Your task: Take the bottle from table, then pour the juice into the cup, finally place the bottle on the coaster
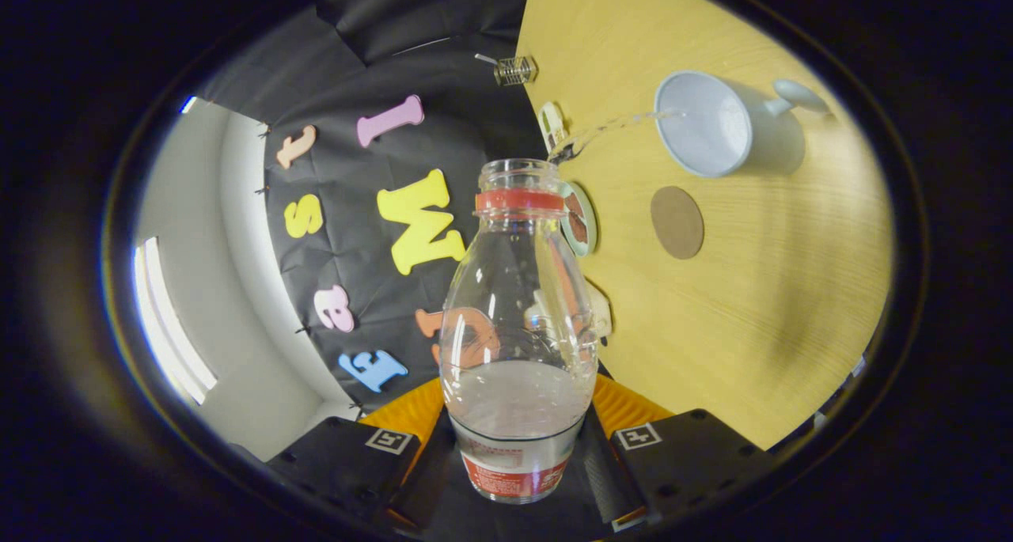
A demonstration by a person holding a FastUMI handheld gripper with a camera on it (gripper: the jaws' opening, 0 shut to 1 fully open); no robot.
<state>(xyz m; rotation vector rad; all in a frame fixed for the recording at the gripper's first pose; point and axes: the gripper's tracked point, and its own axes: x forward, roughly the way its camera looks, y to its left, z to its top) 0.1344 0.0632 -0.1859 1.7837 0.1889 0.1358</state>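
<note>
A clear plastic bottle (516,320) with a red neck ring and no cap sits between my fingers, and my gripper (516,455) is shut on its lower body. The whole view is rolled, so the bottle is tipped toward the wooden table (760,289). A thin clear stream (609,126) runs from the bottle's mouth across into the white cup (708,123), which stands on the table beyond the fingers. The round brown coaster (677,222) lies on the table between the bottle's neck and the cup. Some clear liquid remains in the bottle's lower part.
A white spoon-like handle (799,95) sticks out behind the cup. A small round dish (579,219) and a white object (552,123) lie near the table edge by the bottle's mouth. A small wire holder (516,70) sits at the table's far edge by the booth wall.
</note>
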